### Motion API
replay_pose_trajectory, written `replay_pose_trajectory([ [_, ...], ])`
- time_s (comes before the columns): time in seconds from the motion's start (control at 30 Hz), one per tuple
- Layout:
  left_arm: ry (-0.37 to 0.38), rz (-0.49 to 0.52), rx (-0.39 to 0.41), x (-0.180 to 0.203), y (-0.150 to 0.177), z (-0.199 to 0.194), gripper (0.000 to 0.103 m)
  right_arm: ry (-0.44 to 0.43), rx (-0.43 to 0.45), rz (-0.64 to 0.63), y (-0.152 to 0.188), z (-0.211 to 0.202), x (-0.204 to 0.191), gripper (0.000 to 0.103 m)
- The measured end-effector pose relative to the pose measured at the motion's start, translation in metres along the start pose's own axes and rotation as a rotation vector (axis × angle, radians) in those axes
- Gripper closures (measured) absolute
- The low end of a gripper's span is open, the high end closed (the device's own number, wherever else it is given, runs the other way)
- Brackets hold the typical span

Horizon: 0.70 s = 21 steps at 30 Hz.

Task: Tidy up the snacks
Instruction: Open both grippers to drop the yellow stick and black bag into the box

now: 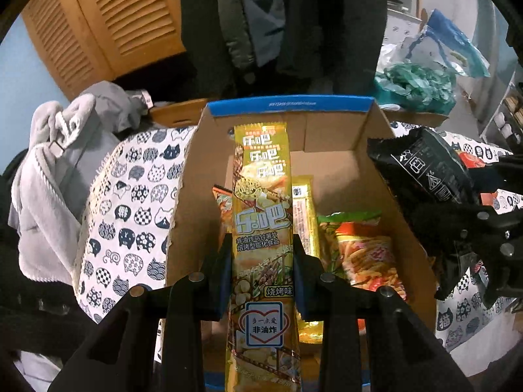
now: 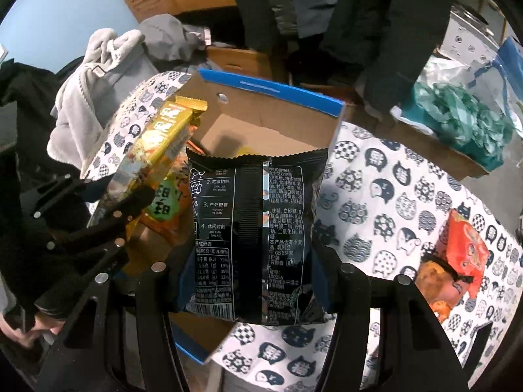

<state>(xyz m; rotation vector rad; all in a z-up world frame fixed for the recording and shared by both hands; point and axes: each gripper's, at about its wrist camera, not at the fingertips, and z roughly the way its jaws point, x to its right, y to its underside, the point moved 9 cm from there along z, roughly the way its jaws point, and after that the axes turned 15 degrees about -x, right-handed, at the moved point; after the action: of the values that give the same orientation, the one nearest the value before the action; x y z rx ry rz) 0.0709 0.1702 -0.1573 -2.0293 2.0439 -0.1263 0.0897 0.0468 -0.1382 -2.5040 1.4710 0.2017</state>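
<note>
Centrally in the left wrist view, the left gripper [image 1: 261, 261] is clamped on a long, narrow yellow foil packet of baked potato crisps [image 1: 261, 215], its two black fingers [image 1: 215, 261] pressing the packet's sides. The packet stands lengthwise up the middle of the frame, over an open brown cardboard box with a blue rim [image 1: 287, 106]. Inside the box, right of centre, lies a green and orange bag of stick snacks [image 1: 362, 251], and a second yellow packet [image 1: 304, 215] shows just beside the held one; an orange bag edge [image 1: 222, 202] peeks out on its left. The box sits on a white tablecloth printed with dark blue cat heads [image 1: 137, 202].

In the right wrist view, the right gripper [image 2: 251, 261] grasps a wide black foil snack bag with white printed text [image 2: 248, 228], held upright across the frame's centre, in front of the box's near right side [image 2: 271, 91]. At lower right, a red and orange snack packet [image 2: 457, 261] lies on the cloth [image 2: 392, 196], well apart from the box. A grey fleece garment [image 2: 98, 98] is heaped at upper left.
</note>
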Motion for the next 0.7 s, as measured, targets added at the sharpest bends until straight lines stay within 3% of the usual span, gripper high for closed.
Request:
replay_pose_trajectory([
  [0.17, -0.028, -0.012, -0.015, -0.007, 0.002, 0.004, 0.070, -0.004, -0.010, -0.017, -0.007, 0.007, -0.009, 0.045],
  [0.23, -0.053, -0.010, -0.016, -0.009, 0.002, 0.002, 0.064, -0.009, -0.015, -0.017, -0.009, 0.009, -0.011, 0.045],
  [0.3, -0.054, -0.016, -0.007, -0.012, 0.002, -0.001, 0.051, -0.020, -0.019, -0.015, -0.011, 0.011, -0.013, 0.045],
  [0.5, -0.053, -0.030, 0.020, -0.020, 0.003, -0.011, 0.035, -0.041, -0.024, -0.034, -0.013, 0.017, -0.021, 0.044],
  [0.57, -0.049, -0.035, 0.022, -0.021, 0.004, -0.013, 0.035, -0.052, -0.023, -0.044, -0.012, 0.018, -0.023, 0.041],
  [0.63, -0.038, -0.042, 0.024, -0.021, 0.003, -0.014, 0.035, -0.044, -0.019, -0.045, -0.011, 0.018, -0.021, 0.031],
  [0.7, -0.030, -0.045, 0.022, -0.020, 0.002, -0.015, 0.035, -0.044, -0.012, -0.044, -0.011, 0.016, -0.020, 0.031],
])
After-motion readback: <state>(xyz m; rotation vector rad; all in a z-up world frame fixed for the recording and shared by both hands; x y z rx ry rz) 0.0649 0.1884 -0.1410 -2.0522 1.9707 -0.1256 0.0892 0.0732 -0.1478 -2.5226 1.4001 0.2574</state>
